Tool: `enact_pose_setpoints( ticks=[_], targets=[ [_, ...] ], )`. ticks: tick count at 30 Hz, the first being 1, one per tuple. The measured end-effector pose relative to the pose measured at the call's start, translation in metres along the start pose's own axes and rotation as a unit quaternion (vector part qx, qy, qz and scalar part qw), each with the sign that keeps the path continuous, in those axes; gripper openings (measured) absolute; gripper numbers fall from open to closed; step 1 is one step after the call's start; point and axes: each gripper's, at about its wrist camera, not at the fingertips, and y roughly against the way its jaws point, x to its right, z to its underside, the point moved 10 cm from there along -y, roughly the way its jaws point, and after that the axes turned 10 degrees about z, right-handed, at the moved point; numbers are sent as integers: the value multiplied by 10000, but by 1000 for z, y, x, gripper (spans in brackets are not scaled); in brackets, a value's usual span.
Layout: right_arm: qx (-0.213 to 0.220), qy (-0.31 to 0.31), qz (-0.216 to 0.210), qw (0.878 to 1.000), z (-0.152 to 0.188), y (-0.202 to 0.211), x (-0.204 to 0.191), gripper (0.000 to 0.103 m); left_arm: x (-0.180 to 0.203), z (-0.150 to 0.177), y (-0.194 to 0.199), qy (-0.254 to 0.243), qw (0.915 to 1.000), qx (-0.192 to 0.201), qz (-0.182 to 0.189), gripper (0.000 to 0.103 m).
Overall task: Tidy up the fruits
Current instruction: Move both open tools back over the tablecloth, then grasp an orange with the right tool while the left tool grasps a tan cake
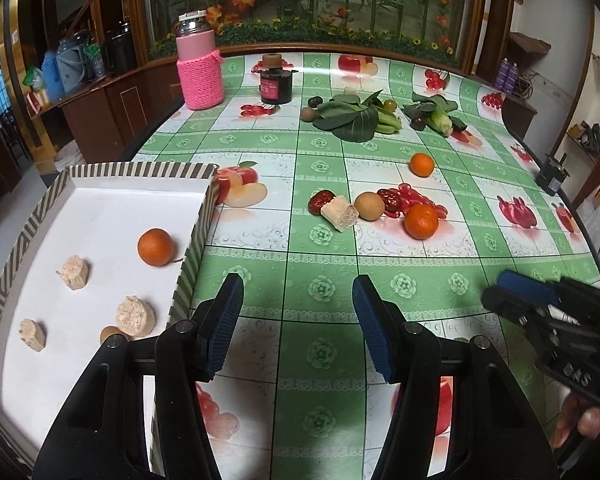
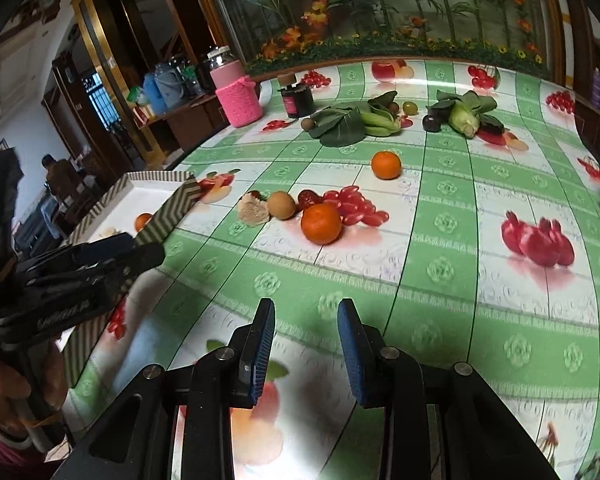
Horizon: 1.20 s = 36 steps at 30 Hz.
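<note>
2 grippers, both agape and empty: your left gripper [image 1: 298, 292], your right gripper [image 2: 306, 316]. Round orange mandarin [image 2: 321, 223] lies on green fruit-print tablecloth [image 2: 440, 272], ahead of right gripper, nearer it; striped-rim white tray [image 1: 140, 170] sits left.

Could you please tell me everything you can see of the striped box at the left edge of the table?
The striped box is a shallow, open rectangular tray, apparently cardboard, with olive-and-white striped walls and a plain white floor. It lies flat on the tablecloth. Inside lie an orange, three pale crumbly cake pieces and a small brown fruit partly hidden by the left gripper. No gripper touches it.
</note>
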Motion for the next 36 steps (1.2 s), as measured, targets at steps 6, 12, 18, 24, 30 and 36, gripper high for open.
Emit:
enact_pose_setpoints(
  ticks=[6, 12, 18, 24, 30, 36],
  targets=[
    [-120, 284, 175, 9994, -27, -29, -5, 35, -14, -2, -2, 157, 9999, -42, 27, 57],
    [-315, 545, 420, 9971, -39, -62, -5, 39, -30, -4, -5, 360, 9992, -112, 92, 57],
    [-339, 487, 331, 9977, -46, -77, -5, 39, -37, -6, -9, 557, 9974, -233, 386, 57],
    [-259, 462, 153, 9985, -43, -75, -5, 32, -41, -13, -11, 518, 9974, -319, 383, 57],
    [-131, 319, 72, 9994, -46, -67, 1, 32, -18, -18, -28, 378, 9967, -499, 510, 57],
    [-149, 221, -38, 9996, -45, -66, 4, 32, 6, -28, -49, 259, 9967, -560, 527, 57]
  ],
)
